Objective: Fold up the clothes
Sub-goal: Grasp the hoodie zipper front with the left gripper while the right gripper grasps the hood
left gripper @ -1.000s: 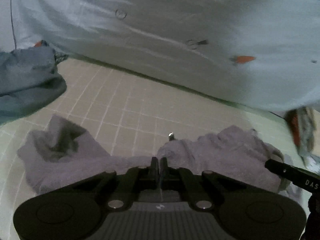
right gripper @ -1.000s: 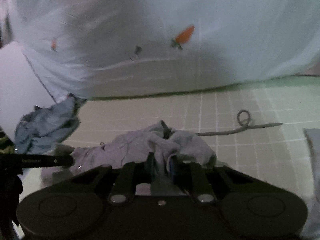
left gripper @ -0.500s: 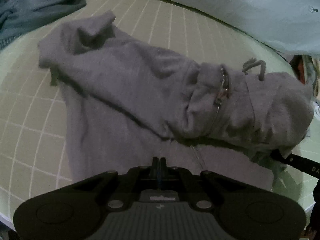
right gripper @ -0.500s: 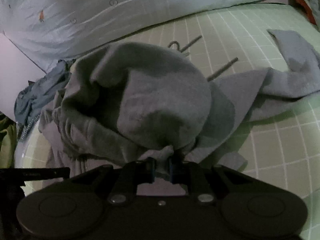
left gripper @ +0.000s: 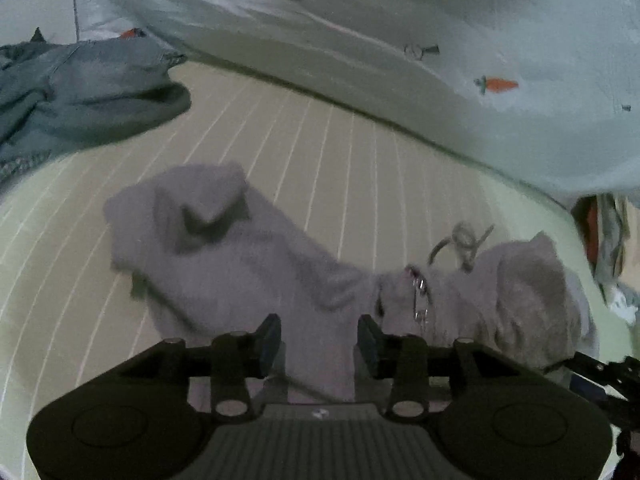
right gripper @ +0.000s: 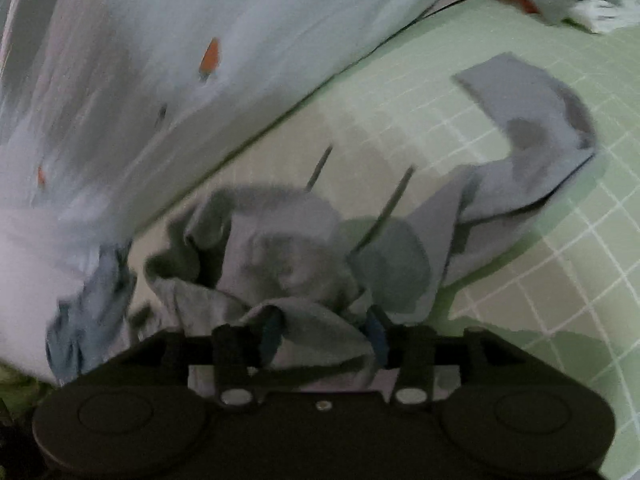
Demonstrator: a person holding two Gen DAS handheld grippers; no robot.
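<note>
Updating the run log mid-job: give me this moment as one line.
garment: grey hoodie crumpled on checked sheet | left tool: opening, over fabric | right tool: opening, fabric between jaws | fold: not done

The hoodie (left gripper: pixel 256 264) is lying crumpled on the bed (left gripper: pixel 360 152), right in front of both grippers. A duvet (left gripper: pixel 400 40) is sitting behind it along the far side. Another garment (left gripper: pixel 80 92) is lying off to the left (touching the duvet's edge). One sleeve (right gripper: pixel 532 132) is stretching out to the right, with the drawstrings (right gripper: pixel 388 208) trailing toward the duvet.
</note>
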